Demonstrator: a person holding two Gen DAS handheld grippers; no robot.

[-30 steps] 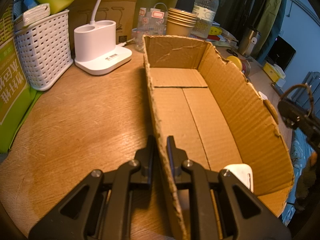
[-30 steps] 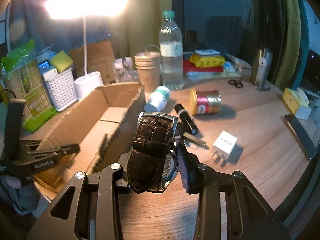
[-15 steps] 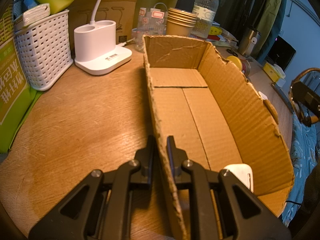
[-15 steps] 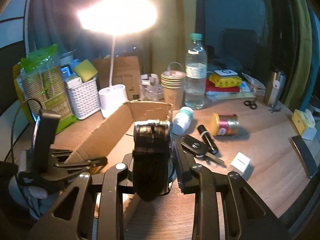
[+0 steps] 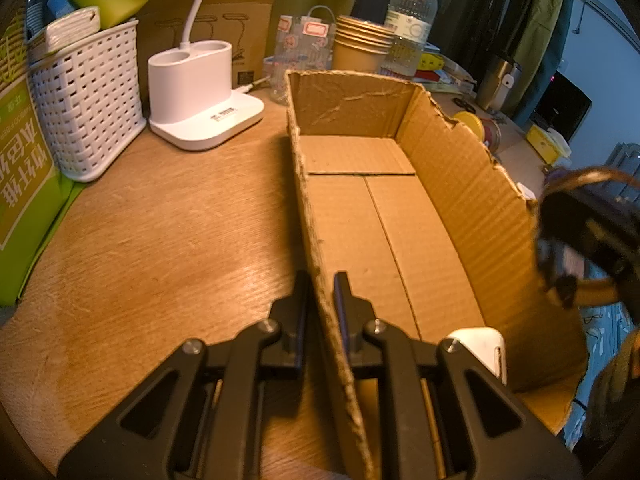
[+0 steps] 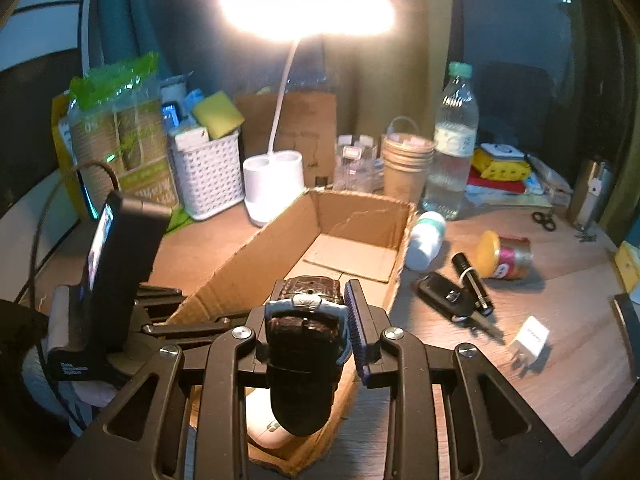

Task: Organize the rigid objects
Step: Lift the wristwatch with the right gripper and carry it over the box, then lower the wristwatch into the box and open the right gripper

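My left gripper (image 5: pixel 320 280) is shut on the left wall of an open cardboard box (image 5: pixel 460 184) standing on the wooden desk. A white rounded object (image 5: pixel 480 344) lies at the box's near end. My right gripper (image 6: pixel 312 296) is shut on a wristwatch (image 6: pixel 306 332) with a dark brown leather strap and a metal case. It holds the watch above the near end of the box (image 6: pixel 248 276). In the left wrist view the watch (image 5: pixel 580 240) shows blurred at the right edge, just outside the box's right wall. The left gripper (image 6: pixel 176 308) shows in the right wrist view on the left wall.
To the right of the box lie a car key (image 6: pixel 444 294), a black tube (image 6: pixel 472 284), a yellow-lidded tin (image 6: pixel 504 256), a white bottle (image 6: pixel 426 240) and a white plug (image 6: pixel 530 338). Behind it stand a lamp base (image 5: pixel 200 96), a white basket (image 5: pixel 88 96), paper cups (image 5: pixel 360 48) and a water bottle (image 5: pixel 408 20).
My right gripper has carried the watch leftward to above the box's near end and rolled, so the strap now hangs straight. The left gripper and box have not moved.
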